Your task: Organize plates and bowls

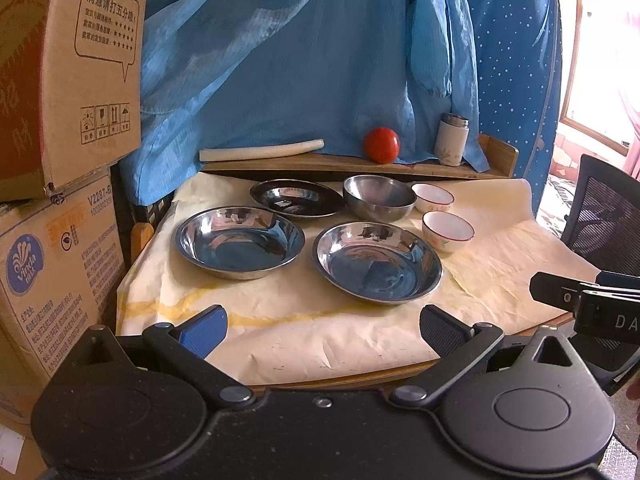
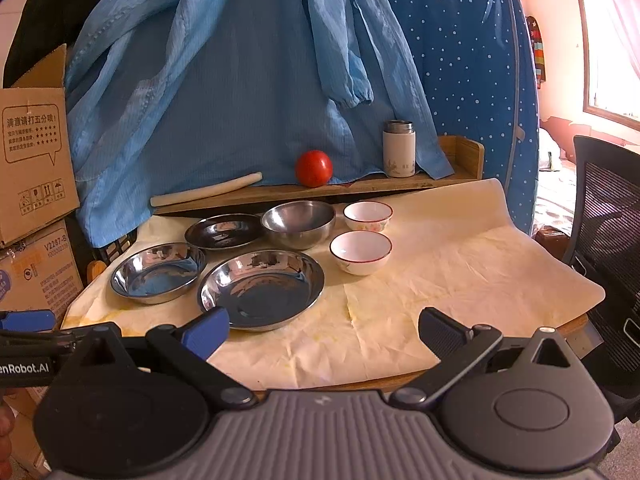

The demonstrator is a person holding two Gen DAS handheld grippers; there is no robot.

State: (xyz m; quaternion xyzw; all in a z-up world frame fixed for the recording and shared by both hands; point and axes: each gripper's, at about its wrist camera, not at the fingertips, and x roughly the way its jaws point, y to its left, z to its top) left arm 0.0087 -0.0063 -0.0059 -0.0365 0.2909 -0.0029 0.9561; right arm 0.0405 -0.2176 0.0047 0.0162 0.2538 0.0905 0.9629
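On the paper-covered table stand two steel plates, one on the left point(image 1: 239, 241) point(image 2: 158, 272) and one nearer the middle point(image 1: 378, 267) point(image 2: 262, 288). Behind them lie a dark plate point(image 1: 296, 197) point(image 2: 224, 231) and a steel bowl point(image 1: 379, 197) point(image 2: 299, 224). Two white bowls with red rims stand to the right, one far point(image 1: 433, 197) point(image 2: 368, 216), one near point(image 1: 448, 231) point(image 2: 361, 252). My left gripper point(image 1: 322, 330) is open and empty above the table's front edge. My right gripper point(image 2: 322, 332) is open and empty, just in front of the middle steel plate.
A wooden shelf point(image 1: 352, 164) at the back carries a white roll point(image 1: 262, 150), a red tomato point(image 1: 381, 144) and a white flask point(image 1: 451, 139). Blue cloth hangs behind. Cardboard boxes point(image 1: 60, 128) stack on the left. A black mesh chair point(image 2: 604, 220) stands on the right.
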